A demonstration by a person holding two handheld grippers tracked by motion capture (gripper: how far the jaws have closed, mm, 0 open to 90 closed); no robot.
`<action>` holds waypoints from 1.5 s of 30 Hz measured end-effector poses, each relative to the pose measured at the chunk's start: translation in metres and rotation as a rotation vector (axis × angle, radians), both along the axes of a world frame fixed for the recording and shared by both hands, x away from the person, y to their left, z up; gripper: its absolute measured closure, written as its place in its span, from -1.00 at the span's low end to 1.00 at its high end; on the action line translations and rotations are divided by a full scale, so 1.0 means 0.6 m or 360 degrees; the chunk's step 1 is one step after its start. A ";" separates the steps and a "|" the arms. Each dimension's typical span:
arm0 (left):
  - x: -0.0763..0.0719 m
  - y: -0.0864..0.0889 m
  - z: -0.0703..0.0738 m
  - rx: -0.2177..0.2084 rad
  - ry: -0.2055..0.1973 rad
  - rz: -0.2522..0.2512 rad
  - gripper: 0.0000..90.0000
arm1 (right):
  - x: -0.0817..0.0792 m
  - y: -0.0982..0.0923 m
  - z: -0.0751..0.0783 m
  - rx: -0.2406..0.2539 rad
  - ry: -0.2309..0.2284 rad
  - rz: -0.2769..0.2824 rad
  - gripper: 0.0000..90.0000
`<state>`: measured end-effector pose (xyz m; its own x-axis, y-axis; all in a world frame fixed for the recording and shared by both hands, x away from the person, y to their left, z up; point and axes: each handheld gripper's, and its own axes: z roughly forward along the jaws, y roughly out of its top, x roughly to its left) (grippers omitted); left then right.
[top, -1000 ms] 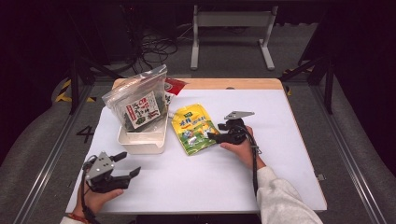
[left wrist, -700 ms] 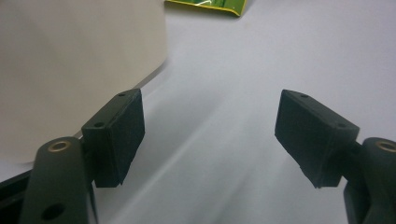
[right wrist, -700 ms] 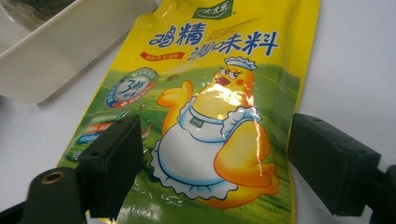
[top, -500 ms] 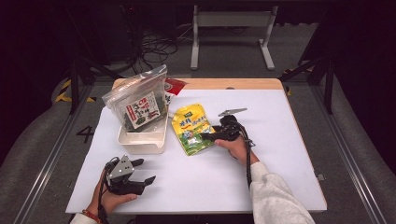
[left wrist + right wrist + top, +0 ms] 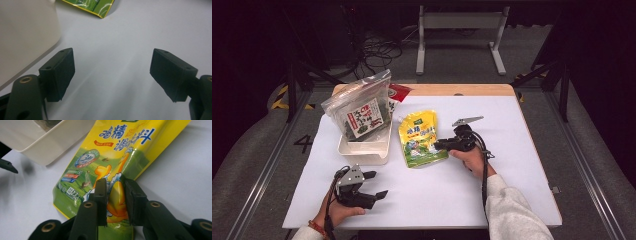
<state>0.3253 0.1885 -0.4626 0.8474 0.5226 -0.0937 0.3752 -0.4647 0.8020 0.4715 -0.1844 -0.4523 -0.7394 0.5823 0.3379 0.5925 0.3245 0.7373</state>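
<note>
Right gripper (image 5: 113,195) now pinched on yellow-green pouch (image 5: 419,139), fold of film between jaws; pouch flat on white table (image 5: 512,190) just beside cream bin (image 5: 364,147); left gripper (image 5: 373,186) swung inward from table's left edge over last second, jaws wide apart, nothing held (bin wall close by); likely pouch lift next.

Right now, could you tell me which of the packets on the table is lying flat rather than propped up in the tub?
The yellow packet lies flat on the table, pinched by the right claw. The clear bag stands tilted in the white tub.
</note>
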 end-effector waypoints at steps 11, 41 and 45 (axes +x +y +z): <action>0.007 -0.026 0.003 -0.0005 0.0035 -0.0066 -0.55 | -0.015 0.010 0.007 -0.0116 -0.0049 -0.0007 0.18; 0.033 -0.056 0.010 -0.0075 0.0085 -0.0036 -0.59 | -0.074 0.004 -0.002 0.0013 -0.0206 0.0107 0.70; 0.034 -0.069 0.007 -0.0087 0.0138 -0.0077 -0.61 | -0.104 -0.002 0.002 0.0029 -0.0277 0.0173 0.73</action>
